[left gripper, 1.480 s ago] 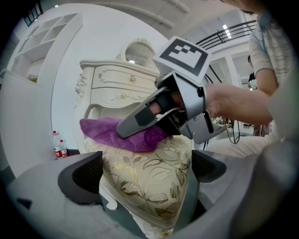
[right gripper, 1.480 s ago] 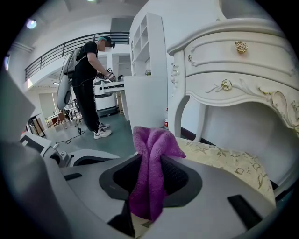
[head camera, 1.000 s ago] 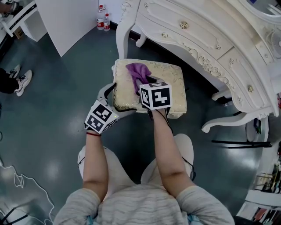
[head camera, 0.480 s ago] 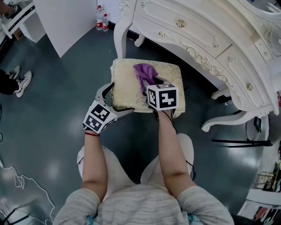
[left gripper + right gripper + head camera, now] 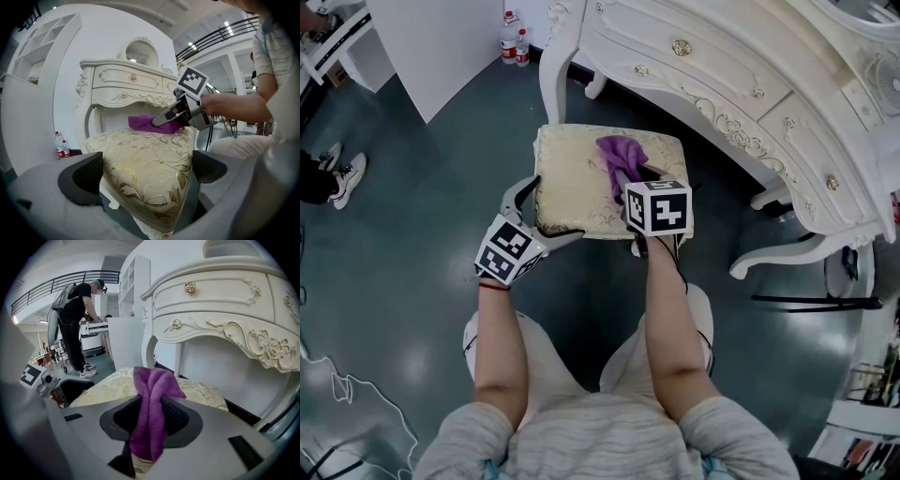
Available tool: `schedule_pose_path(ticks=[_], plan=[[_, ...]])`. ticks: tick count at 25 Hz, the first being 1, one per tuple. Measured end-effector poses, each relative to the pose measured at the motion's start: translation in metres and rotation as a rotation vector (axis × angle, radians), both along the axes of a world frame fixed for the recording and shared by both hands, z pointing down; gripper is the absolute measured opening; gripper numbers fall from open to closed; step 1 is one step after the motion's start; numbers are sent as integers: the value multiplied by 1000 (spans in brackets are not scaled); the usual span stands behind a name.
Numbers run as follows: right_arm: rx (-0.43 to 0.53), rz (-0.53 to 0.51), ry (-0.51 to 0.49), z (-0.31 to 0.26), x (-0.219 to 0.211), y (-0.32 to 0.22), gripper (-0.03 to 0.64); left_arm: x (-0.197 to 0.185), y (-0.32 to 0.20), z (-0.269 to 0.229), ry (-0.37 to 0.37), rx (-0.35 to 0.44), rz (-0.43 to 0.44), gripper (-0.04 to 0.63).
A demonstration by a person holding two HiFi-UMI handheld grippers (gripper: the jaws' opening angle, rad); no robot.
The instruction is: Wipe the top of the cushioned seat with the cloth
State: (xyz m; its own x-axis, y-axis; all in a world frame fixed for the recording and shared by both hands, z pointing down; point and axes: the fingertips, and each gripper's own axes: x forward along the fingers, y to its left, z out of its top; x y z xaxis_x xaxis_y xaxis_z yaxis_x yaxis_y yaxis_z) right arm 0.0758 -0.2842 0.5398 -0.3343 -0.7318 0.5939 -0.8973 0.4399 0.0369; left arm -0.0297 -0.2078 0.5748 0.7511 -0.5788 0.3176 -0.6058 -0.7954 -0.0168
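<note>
The left gripper (image 5: 551, 210) has its jaws set wide, and the near left corner of the cushioned seat (image 5: 572, 187) sits between them; in the left gripper view the two dark pads (image 5: 82, 177) stand on either side of that corner, and contact with the fabric cannot be confirmed. The seat's gold-patterned cream top extends ahead of this gripper. Further ahead of it and to its right, the purple cloth (image 5: 620, 150) lies on the far right part of the seat top. The right gripper (image 5: 628, 176) is closed on the near end of the cloth, a bunched fold being pinched between its jaws, with the free end spread on the cushion just ahead. Beyond and to the right of this gripper stands a white dressing table (image 5: 722, 66).
</note>
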Motion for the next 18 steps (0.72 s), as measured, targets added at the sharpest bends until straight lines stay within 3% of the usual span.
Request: schedule_pose_path(ticks=[18], plan=[[13, 55, 33, 0, 52, -3, 124, -1, 0, -1, 4, 2, 3, 589]])
